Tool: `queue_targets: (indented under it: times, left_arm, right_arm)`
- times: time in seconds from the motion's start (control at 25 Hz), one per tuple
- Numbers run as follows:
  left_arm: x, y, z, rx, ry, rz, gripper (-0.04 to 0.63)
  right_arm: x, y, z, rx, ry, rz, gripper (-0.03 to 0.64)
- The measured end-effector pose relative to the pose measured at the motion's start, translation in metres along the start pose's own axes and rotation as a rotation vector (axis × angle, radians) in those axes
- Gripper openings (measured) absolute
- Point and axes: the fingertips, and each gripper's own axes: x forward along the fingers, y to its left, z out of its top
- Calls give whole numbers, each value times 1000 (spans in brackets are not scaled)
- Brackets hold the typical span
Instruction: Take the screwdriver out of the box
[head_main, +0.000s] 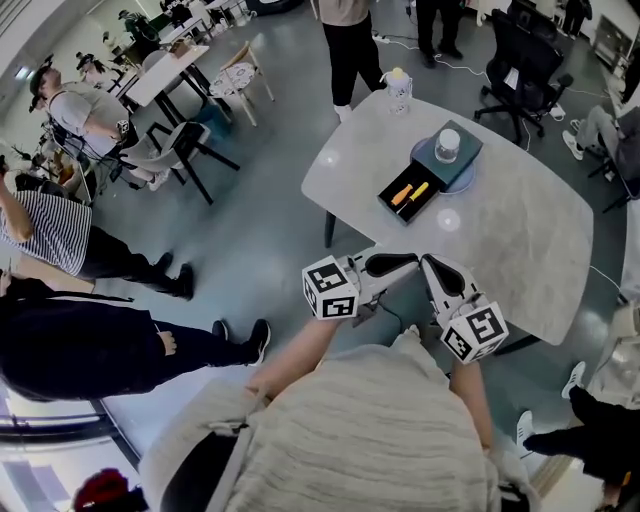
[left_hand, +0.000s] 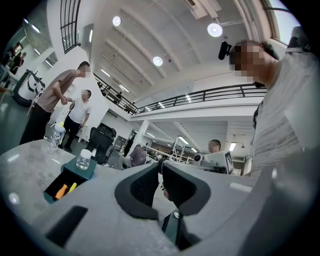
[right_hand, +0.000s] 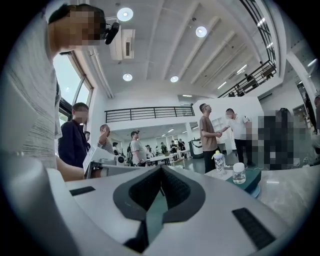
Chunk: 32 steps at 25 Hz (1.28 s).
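Both left gripper (head_main: 411, 262) and right gripper (head_main: 428, 263) are closed, empty; inside the box (head_main: 386, 198), the screwdriver (head_main: 402, 195) looks light, rigid; I'd pinch its handle.

Left forearm (head_main: 298, 358) and right forearm (head_main: 470, 395) extend forward from the torso. Left gripper (head_main: 410, 262) and right gripper (head_main: 430, 264) are held about level, tips converging; both pairs of jaws closed, nothing between them.
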Motion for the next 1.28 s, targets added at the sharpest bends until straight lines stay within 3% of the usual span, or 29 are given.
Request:
queue_targets:
  times: [0.56,0.92,1.28]
  left_arm:
    - [92,40,39,41,19,48,38]
    - [120,57,33,43,11,76,37]
    - [127,87,37,28,28,40,35]
  right_arm:
    - [0,-97,47,11,-31,58,11]
    - [-1,-131,43,14,-23,89,11]
    - [21,-152,41,29,-1,54,11]
